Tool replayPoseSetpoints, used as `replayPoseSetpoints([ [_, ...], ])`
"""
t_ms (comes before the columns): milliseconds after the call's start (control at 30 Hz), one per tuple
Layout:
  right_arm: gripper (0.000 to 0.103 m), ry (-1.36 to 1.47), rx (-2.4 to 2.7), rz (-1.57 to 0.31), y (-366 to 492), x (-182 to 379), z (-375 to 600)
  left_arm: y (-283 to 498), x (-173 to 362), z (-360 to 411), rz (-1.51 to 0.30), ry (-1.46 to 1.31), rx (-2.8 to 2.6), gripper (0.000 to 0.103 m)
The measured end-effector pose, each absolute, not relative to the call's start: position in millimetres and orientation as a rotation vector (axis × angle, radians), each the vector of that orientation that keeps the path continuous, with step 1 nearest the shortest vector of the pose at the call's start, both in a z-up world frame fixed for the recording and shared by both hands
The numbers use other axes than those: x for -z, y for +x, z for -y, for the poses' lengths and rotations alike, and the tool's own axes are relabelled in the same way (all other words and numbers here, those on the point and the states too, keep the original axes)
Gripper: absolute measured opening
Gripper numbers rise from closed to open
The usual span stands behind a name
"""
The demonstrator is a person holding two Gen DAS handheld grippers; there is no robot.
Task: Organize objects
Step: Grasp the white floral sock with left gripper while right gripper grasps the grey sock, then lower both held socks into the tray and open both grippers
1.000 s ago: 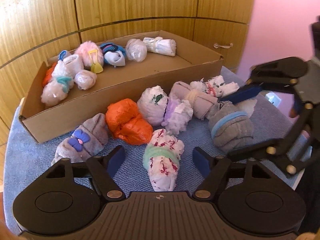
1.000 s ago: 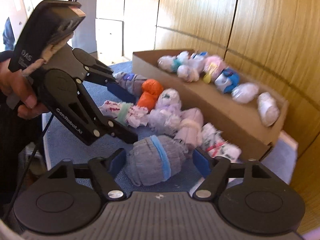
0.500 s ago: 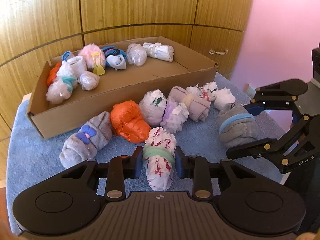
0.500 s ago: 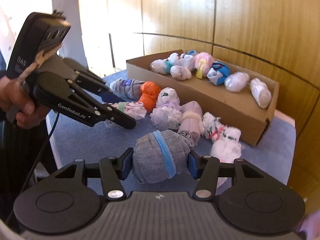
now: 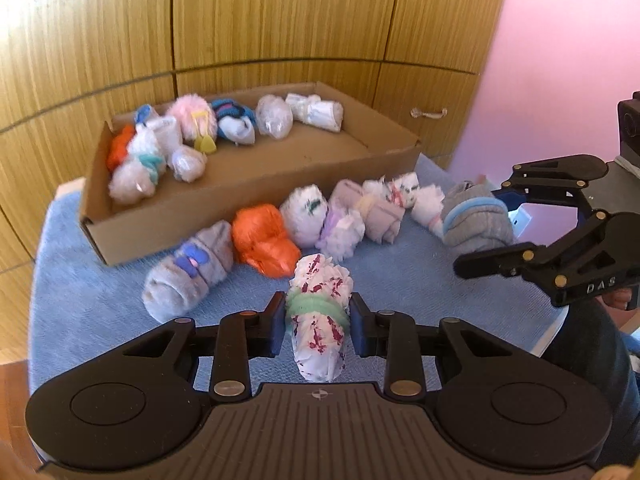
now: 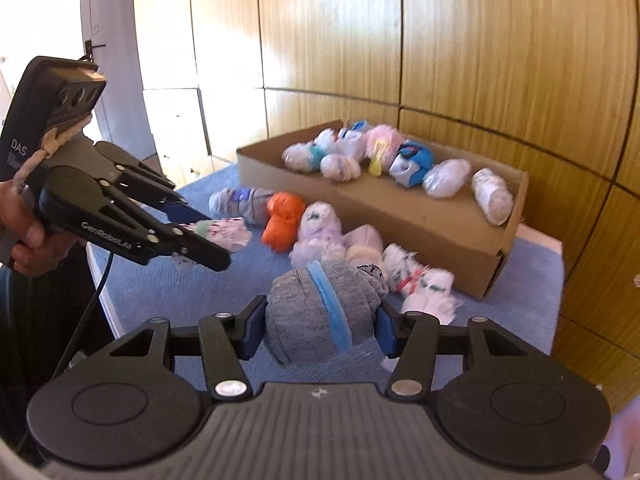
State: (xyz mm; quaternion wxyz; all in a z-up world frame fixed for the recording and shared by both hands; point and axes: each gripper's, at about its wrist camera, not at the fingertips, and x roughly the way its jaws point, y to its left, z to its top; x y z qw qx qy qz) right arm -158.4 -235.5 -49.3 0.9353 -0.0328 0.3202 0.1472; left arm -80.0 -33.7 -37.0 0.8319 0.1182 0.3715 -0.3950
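Blue cloth covers the worktop point(image 5: 88, 280). At eleven o'clock in the left wrist view sits a cardboard box point(image 5: 256, 196) with rolled sock bundles along its far wall. More bundles lie in a row just in front of it. The left claw point(image 5: 318, 322) is clenched on a white bundle with red marks and a green band point(image 5: 318, 316). The right claw point(image 6: 320, 322) grips a grey bundle with a blue band point(image 6: 320, 314).

Wooden panel walls point(image 5: 280, 12) with dark seams fill the upper frame, sunlit in patches. A pink wall point(image 5: 560, 60) stands at upper right. A blue cloth point(image 5: 80, 280) covers the bench.
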Motion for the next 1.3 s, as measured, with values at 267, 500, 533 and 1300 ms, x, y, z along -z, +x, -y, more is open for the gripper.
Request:
replayPoseSetpoints([
  [267, 0.051, -0.055, -0.249, -0.590, -156, 19, 253, -59, -5, 31, -0.754, 0.219, 0.816, 0.038],
  [500, 0.051, -0.100, -0.230, -0.537, -133, -8, 260, -14, -37, 47, -0.713, 0.218, 0.791, 0.039],
  [533, 0.051, -0.111, -0.230, -0.533, -127, -11, 261, -5, -39, 51, -0.709, 0.218, 0.786, 0.039],
  [1300, 0.051, -0.276, -0.322, -0.767, 61, 65, 237, 122, 51, 124, -0.842, 0.285, 0.736, 0.039],
])
